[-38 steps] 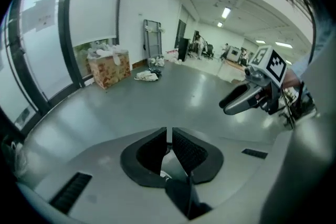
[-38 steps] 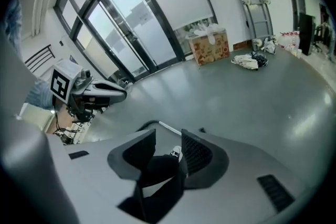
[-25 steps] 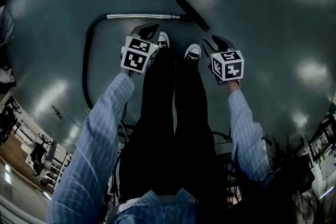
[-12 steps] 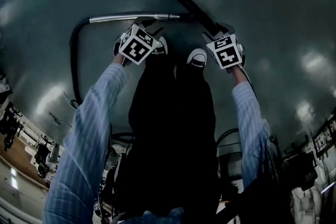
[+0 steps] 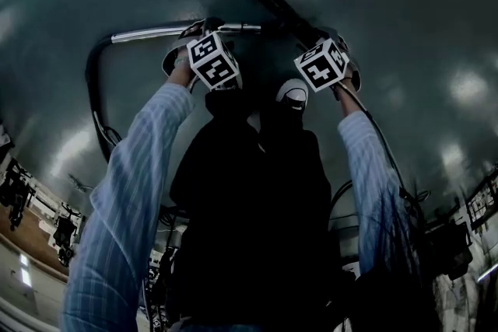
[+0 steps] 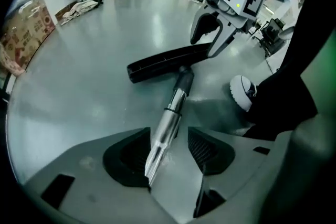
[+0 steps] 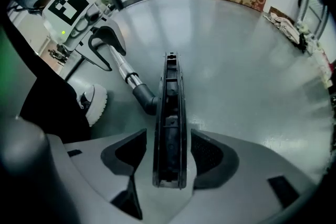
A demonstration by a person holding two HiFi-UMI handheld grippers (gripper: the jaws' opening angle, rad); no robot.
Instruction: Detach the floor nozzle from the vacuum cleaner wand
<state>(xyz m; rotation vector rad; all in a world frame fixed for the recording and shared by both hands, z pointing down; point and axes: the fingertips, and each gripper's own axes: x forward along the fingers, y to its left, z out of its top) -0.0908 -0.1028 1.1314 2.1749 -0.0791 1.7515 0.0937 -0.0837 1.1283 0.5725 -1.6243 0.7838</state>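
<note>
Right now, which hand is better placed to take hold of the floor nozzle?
Right. The right tongs, opening, straddle the floor nozzle, which lies between their jaws ungripped. The left tongs, also opening, straddle the metal wand instead, so they suit bracing it.

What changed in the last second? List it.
Both hands dropped to the floor: the left gripper now straddles the wand, the right gripper the floor nozzle. Both sets of jaws are opening, gripping nothing yet. Wand, floor nozzle and hose lie joined as before.
</note>
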